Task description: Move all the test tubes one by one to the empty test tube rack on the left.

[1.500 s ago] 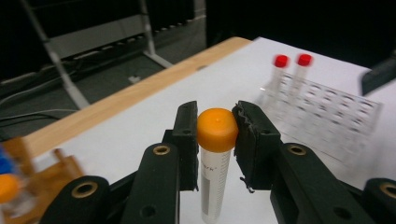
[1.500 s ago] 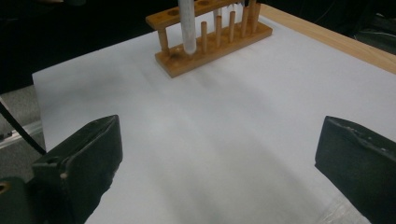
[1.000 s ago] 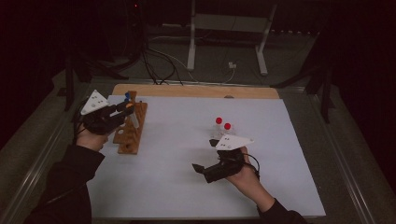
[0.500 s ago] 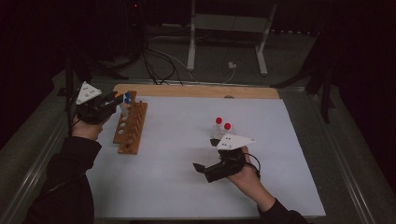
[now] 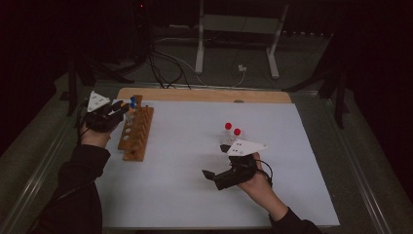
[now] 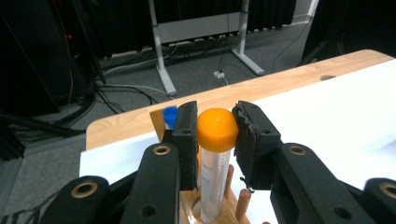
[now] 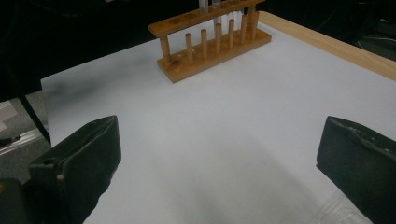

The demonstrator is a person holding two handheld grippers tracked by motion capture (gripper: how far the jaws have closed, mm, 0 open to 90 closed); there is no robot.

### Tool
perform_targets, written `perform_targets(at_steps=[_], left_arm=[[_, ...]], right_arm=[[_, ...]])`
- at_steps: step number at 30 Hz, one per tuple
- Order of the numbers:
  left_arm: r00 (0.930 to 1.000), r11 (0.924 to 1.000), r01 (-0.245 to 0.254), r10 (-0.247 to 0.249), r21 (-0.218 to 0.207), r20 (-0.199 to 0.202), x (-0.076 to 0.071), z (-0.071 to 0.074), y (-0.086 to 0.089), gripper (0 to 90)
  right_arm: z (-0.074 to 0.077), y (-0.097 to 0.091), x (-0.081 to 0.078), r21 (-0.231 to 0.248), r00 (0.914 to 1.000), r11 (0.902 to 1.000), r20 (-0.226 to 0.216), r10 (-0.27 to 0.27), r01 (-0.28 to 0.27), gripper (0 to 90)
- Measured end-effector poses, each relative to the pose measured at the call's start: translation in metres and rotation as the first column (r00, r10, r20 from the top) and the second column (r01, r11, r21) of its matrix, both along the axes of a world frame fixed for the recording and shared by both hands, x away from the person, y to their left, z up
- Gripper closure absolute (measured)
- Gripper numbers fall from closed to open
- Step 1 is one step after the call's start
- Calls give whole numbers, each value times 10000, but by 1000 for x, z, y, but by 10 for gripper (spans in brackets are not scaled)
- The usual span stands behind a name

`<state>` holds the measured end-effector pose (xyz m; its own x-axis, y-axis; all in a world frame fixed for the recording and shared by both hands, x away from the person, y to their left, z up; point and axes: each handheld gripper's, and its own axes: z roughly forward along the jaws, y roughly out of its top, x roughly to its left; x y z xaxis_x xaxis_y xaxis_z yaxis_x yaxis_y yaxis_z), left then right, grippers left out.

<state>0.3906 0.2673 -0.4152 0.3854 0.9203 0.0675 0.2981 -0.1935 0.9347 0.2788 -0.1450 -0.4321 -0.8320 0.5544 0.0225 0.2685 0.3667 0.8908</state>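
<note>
A clear tube with an orange cap (image 6: 217,128) stands upright in an end hole of the wooden rack (image 5: 136,130). My left gripper (image 6: 215,127) is shut on that cap, one pad pressed on each side. In the high view the left gripper (image 5: 122,109) sits at the rack's far end, beside blue-capped tubes (image 5: 132,101). One blue cap (image 6: 170,114) shows just behind the left jaw. Two red-capped tubes (image 5: 232,129) stand on the white mat, just beyond my right gripper (image 5: 213,176). The right gripper (image 7: 219,140) is open with nothing between its jaws and faces the rack (image 7: 210,42).
A white mat (image 5: 292,161) covers the table, with a wooden strip (image 5: 204,94) along its far edge. Beyond the table are a metal stand (image 5: 236,44) and cables on the floor. A raised metal rail (image 5: 363,165) borders the table's right side.
My left hand has carried the orange-capped tube toward the far end of the rack and lowered it into a hole. The right hand has stayed still.
</note>
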Motion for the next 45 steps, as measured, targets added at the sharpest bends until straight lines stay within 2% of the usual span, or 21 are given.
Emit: perform_targets(at_steps=[8, 16, 23, 29, 34, 37, 38, 43, 45], left_arm=[[9989, 9999, -160, 162, 42, -446, 4, -21, 0, 719], [9964, 9995, -284, 294, 138, -800, 7, -35, -1, 718], [9962, 9994, -287, 302, 185, -822, 6, -37, -1, 715], [9942, 9994, -71, 106, 328, -1070, 5, -35, -2, 702], [9936, 9992, 11, 34, 402, -1132, -2, -30, -6, 526], [9964, 9981, 123, -72, 600, -848, -12, -25, -9, 439], [9969, 9979, 145, -96, 628, -782, -15, -24, -11, 375], [9942, 9964, 794, -770, 295, -754, -33, -18, -21, 171], [9898, 9929, 1187, -1178, 61, -805, -39, -16, -25, 146]], right_arm=[[0, -1, 0, 7, 10000, 10000, -7, -1, 1, 0], [1, -2, 0, 41, 10000, 10000, -15, -26, 27, 0], [2, -3, 1, 28, 10000, 10000, -13, -20, 20, 0], [4, -4, 0, 83, 10000, 10000, 14, -32, 32, 0], [9, -10, 1, 155, 9997, 9997, 150, -192, 190, 0], [14, -18, 3, 262, 9987, 9989, 296, -404, 397, 0], [16, -21, 4, 322, 9983, 9983, 330, -487, 476, 0], [25, -37, 9, 541, 9927, 9931, 551, -1073, 1044, 0], [27, -44, 11, 560, 9887, 9898, 658, -1349, 1313, 0]])
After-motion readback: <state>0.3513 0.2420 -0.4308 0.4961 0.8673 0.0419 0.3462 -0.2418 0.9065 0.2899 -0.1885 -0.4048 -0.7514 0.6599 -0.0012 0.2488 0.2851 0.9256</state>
